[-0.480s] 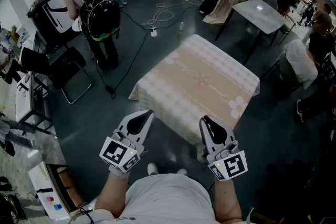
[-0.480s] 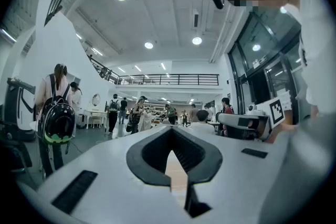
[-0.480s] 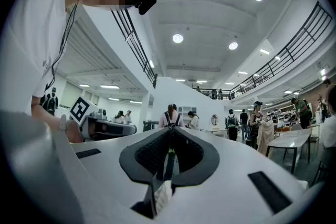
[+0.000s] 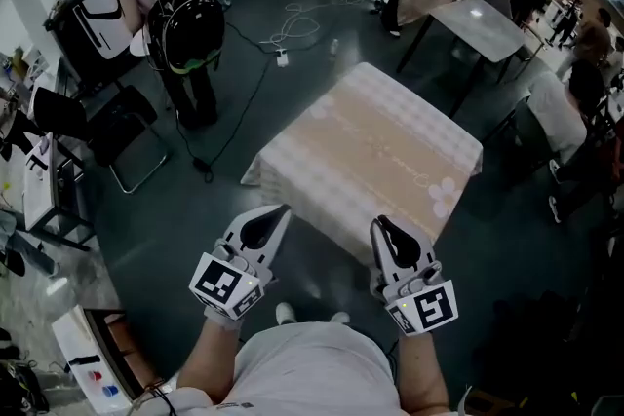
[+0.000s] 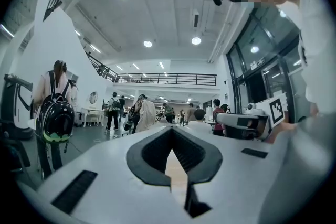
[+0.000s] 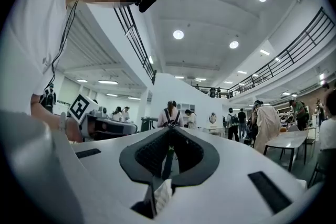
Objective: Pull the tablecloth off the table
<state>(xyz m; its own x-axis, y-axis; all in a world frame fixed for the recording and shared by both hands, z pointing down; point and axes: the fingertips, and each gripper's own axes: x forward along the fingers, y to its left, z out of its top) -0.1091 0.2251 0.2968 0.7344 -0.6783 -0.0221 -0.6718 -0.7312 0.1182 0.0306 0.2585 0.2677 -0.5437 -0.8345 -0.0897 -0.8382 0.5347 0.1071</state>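
Tablecloth (image 4: 370, 146), pale with a beige band along the middle, lies spread over the table, hides it fully and hangs down at the sides. It is just in front of us on the dark floor (image 4: 292, 83). We hold both grippers level at its near edge. The left gripper (image 4: 279, 211) reaches the left part of this hanging edge. Its jaws are closed together, and a beige strip (image 5: 172, 176) shows in the gap between them, but we cannot tell if this is pinched cloth. The right gripper (image 4: 380, 225) is at the right part of the edge, and its jaws are closed on a small white fold (image 6: 161, 194) of the tablecloth. Beyond the table, well apart, a person with a black backpack (image 4: 192, 29) stands, and a cable (image 4: 239, 117) lies on the floor.
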